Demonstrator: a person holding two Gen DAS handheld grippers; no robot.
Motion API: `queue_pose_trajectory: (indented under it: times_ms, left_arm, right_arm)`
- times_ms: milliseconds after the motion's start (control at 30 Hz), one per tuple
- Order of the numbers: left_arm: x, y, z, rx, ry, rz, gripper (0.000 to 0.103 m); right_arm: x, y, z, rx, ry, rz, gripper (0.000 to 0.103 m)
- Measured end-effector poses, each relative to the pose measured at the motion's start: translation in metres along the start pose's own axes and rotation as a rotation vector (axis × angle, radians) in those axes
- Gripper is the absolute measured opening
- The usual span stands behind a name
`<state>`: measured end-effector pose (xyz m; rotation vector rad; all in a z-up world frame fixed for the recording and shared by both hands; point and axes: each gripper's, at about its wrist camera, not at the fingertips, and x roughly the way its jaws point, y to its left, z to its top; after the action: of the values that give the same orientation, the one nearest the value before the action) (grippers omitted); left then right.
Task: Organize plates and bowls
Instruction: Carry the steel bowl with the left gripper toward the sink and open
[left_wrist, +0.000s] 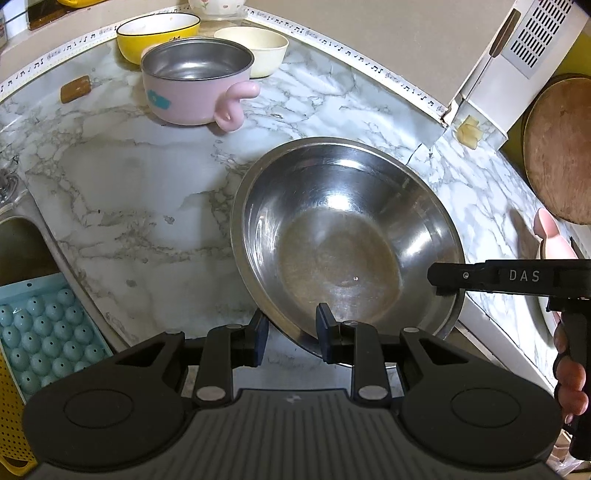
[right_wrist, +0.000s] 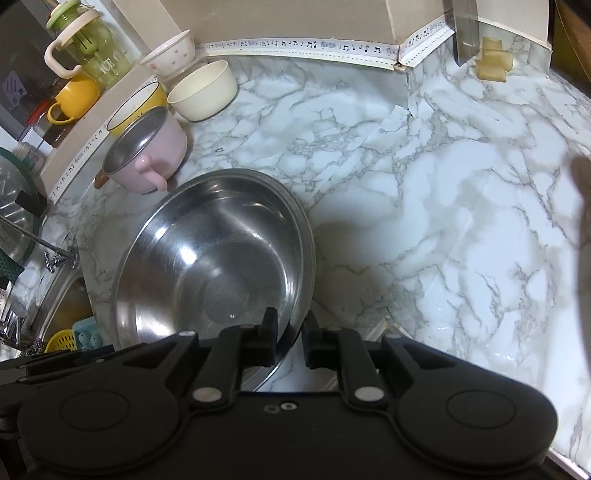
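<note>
The marble-patterned table (left_wrist: 129, 192) fills both wrist views, edged at the back by a white strip printed with music notes (right_wrist: 295, 45). A sink (left_wrist: 22, 251) sits at its left end, with a pale blue perforated tray (left_wrist: 40, 332) and a yellow strainer (left_wrist: 9, 406) in it.

The large steel bowl (left_wrist: 343, 240) sits near the front edge of the table, tilted in both views; whether its base touches the marble cannot be told. The left tool (left_wrist: 291, 334) is clamped on the near rim, one blue pad outside the wall and the other inside. The right tool (right_wrist: 289, 325) grips the rim on the bowl's right side in the same way, with one finger inside and one outside. In the left wrist view it reaches in from the right edge, with the person's fingers (left_wrist: 570, 384) wrapped around its handle.

Behind the steel bowl, close together by the back wall, stand three smaller vessels: a pink steel-lined pot (left_wrist: 195, 85) with a curled handle, a yellow bowl (left_wrist: 155, 33) with a dark rim, and a cream bowl (left_wrist: 258, 50). The pink pot stands in front of the other two. A small white bowl with pink dots (right_wrist: 170, 50) rests on the ledge above them.

At the right of the left wrist view, a round wooden board (left_wrist: 561, 147) leans upright.
</note>
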<state>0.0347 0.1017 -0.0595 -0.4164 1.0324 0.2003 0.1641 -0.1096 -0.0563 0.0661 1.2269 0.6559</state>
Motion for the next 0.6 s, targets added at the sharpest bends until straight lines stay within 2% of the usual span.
queue_pose_trajectory:
  times_ms: [600]
  left_arm:
    - [-0.009,0.0,-0.004,0.032,-0.014,0.001,0.029]
  right_arm:
    - [-0.023,0.004,0.004,-0.038,-0.06,-0.023,0.039]
